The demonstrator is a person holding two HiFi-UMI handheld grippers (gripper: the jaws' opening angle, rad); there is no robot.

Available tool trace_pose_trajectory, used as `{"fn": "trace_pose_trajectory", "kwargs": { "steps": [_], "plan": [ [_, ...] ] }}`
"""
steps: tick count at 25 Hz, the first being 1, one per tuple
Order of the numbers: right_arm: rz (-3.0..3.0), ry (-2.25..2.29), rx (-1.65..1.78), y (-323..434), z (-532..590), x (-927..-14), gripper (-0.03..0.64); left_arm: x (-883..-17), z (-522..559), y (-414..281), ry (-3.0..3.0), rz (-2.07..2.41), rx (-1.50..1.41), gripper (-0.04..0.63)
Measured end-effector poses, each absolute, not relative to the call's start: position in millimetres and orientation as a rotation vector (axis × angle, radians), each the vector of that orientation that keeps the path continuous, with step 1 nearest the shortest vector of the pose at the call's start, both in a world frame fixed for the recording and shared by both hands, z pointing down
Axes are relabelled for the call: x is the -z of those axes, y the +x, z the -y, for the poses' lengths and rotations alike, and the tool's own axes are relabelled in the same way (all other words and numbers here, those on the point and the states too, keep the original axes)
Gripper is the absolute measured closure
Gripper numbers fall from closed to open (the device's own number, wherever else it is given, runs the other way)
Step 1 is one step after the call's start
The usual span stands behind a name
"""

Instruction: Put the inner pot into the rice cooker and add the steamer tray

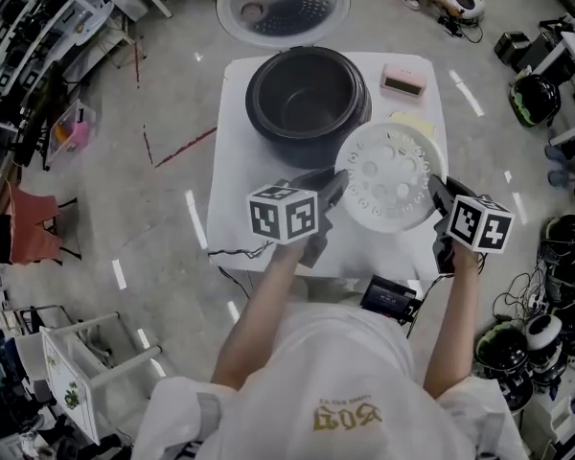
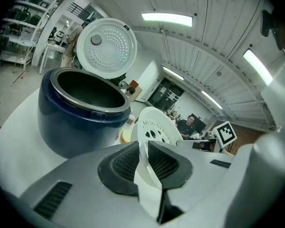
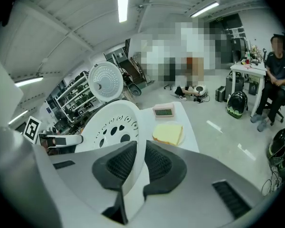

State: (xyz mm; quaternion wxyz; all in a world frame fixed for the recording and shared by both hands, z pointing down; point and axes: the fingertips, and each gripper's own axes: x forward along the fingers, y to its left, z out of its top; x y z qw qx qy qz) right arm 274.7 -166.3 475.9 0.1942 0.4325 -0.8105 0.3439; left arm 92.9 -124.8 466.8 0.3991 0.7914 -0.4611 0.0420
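Steamer tray (image 1: 388, 178): thin white plastic disc with perforations. Probably light, fairly stiff and slick, so best gripped on opposite rim edges. Left gripper (image 2: 143, 161) and right gripper (image 3: 138, 163) each pinch the rim, jaws narrow. Tray spans between them, with the rice cooker (image 1: 307, 99) just beyond.

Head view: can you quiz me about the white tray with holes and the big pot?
1. True or false: the round white perforated plastic steamer tray sits inside the dark round rice cooker.
2. How many grippers clamp the tray? A one, B two, C none.
3. Fill in: the cooker's round white lid stands ____.
Key: 1 false; 2 B, left gripper and right gripper; 3 open.
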Motion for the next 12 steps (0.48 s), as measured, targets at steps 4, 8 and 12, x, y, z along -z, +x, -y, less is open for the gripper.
{"fn": "trace_pose_trajectory", "kwargs": {
  "steps": [4, 8, 12],
  "plan": [
    [2.324, 1.188, -0.936, 260, 177, -457, 0.551, -451, 129, 79, 2.006, 1.201, -0.068, 0.520],
    [2.373, 1.158, -0.898, 239, 189, -435, 0.551, -431, 136, 59, 2.004, 1.237, -0.020, 0.522],
    [2.408, 1.120, -0.860, 211, 201, -419, 0.548, -417, 144, 32, 1.989, 1.281, 0.026, 0.525]
  ]
}}
